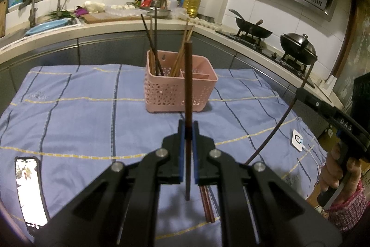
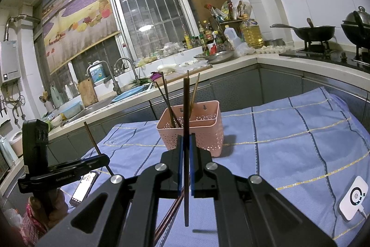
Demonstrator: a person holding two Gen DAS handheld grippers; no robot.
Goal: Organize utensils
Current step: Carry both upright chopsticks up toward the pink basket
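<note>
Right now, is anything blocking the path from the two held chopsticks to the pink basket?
Nothing visible does. Only bare blue cloth lies between each gripper's chopstick and the pink basket. Chopsticks already inside it lean left and centre.

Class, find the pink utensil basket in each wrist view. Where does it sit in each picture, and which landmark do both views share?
Left wrist view: pink basket sits centre, just above the middle, behind the left gripper.
Right wrist view: it sits centre, behind the right gripper.
Shared landmark: the oil bottle on the counter.
</note>
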